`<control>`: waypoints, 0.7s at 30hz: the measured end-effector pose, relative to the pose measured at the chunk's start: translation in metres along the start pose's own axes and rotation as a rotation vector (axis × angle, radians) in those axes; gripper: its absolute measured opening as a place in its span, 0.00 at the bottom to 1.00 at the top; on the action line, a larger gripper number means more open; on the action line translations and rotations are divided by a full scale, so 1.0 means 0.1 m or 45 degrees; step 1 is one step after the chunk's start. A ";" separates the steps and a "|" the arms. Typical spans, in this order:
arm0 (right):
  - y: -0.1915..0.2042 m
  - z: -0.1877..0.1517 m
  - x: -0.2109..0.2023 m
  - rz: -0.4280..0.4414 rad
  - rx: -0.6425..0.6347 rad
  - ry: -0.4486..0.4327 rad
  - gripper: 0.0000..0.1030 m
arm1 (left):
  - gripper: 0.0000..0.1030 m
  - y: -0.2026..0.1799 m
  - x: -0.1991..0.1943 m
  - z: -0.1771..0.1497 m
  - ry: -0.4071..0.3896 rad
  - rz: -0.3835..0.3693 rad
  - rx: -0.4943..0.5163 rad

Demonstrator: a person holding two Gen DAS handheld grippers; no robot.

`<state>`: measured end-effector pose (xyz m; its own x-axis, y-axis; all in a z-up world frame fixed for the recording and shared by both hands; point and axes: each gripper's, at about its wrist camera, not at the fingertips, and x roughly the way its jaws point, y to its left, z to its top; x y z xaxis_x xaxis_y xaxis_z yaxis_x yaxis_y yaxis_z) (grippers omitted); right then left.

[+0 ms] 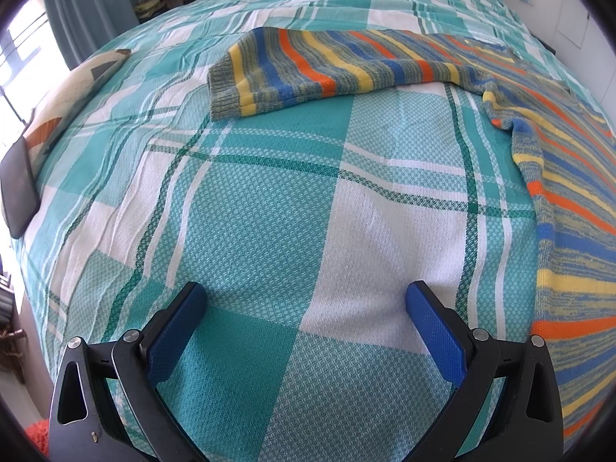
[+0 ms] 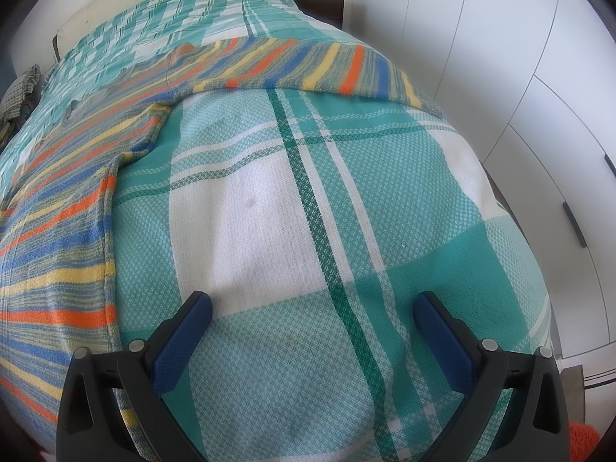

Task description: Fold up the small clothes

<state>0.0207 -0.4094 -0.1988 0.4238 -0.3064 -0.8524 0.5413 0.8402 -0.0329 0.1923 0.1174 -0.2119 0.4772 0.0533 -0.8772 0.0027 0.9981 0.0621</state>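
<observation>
striped sweater (image 1: 569,208) lies spread flat on the plaid bedspread (image 1: 269,231), body between the two grippers, one sleeve (image 1: 327,65) stretched out ahead of the left gripper (image 1: 306,300), the other sleeve (image 2: 308,65) ahead of the right gripper (image 2: 312,308). both grippers hang over bare bedspread beside the body, jaws wide apart, nothing held.

risks, judged from this layout:
- knit and bedspread are both soft; a low pinch at a sleeve cuff could catch the cover underneath and drag it along into the fold.
- right sleeve runs close to the bed edge (image 2: 500,200); a loose pull may slide it off.
- uneven lift of the two sides would skew the fold line.
</observation>
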 end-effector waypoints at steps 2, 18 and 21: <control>0.00 0.00 0.00 0.000 0.000 0.000 1.00 | 0.99 -0.01 0.00 -0.01 -0.003 0.006 0.002; 0.00 0.00 0.00 -0.002 0.000 -0.001 1.00 | 0.99 -0.02 -0.01 -0.01 -0.004 0.009 0.002; 0.01 0.00 0.00 -0.002 0.000 -0.001 1.00 | 0.99 -0.01 0.00 -0.01 -0.005 0.009 0.002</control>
<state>0.0212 -0.4091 -0.1987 0.4232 -0.3083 -0.8520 0.5421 0.8396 -0.0346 0.1910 0.1163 -0.2122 0.4804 0.0602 -0.8750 0.0007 0.9976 0.0691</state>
